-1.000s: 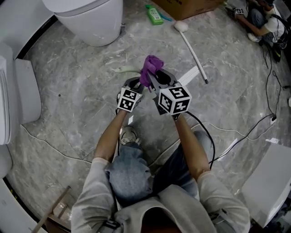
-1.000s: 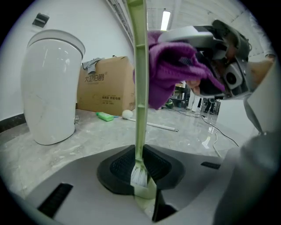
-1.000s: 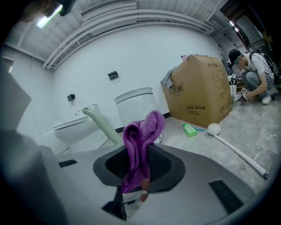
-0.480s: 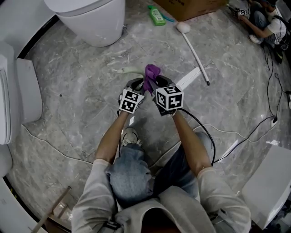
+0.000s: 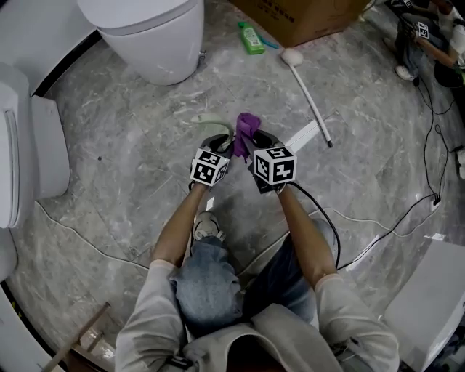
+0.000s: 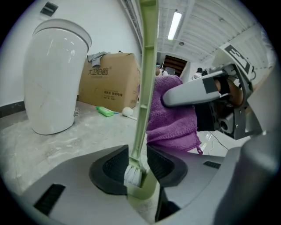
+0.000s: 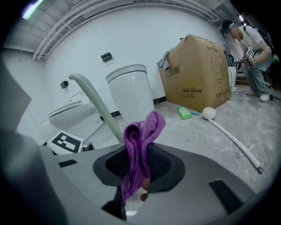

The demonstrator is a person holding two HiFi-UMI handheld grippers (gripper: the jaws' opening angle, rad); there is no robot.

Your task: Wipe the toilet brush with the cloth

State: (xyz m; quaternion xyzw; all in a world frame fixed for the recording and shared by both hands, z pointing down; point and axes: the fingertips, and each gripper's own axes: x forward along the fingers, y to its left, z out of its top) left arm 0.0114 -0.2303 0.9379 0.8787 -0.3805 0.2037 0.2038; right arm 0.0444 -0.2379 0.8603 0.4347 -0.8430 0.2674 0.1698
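Purple cloth (image 5: pixel 247 125): bunched and pinched in the right tongs (image 5: pixel 256 139), one fold standing up past the tips and a tail hanging below. It is held above the floor at mid-scene, touching or just beside the brush stem.
Brush (image 6: pixel 142 110): pale green with white bristles. The head end sits down between the left tongs' pads, and the stem rises steeply away and curves over at its far end.
Left tongs (image 5: pixel 217 139): the jaws have just been opening. The brush head is between them, bristles against one pad and green body against the other, so the hold looks light rather than lost.
Right tongs: pressed together on the cloth, just right of the left tongs, with the tips of the two pairs nearly meeting.
Marble floor (image 5: pixel 131 167): grey and veined. A toilet (image 5: pixel 145 36) stands far left and a box (image 5: pixel 305 18) is at the far side. A green bottle (image 5: pixel 252 38) lies near the box and a white stick (image 5: pixel 309 83) lies far right.
Stage: by the look of it, the cloth is at the stem and ready to wipe.
Risk, brush: with the hold slackened, a firm drag along the stem could lever the head out and drop the brush to the floor.
Risk, twist: soft bristles give a poor seat, so the stem may swing aside under the cloth.
Risk, cloth: only a narrow fold is pinched, and friction on the stem could pull it free.
Risk, tongs: working this close together, the two pairs could knock each other.
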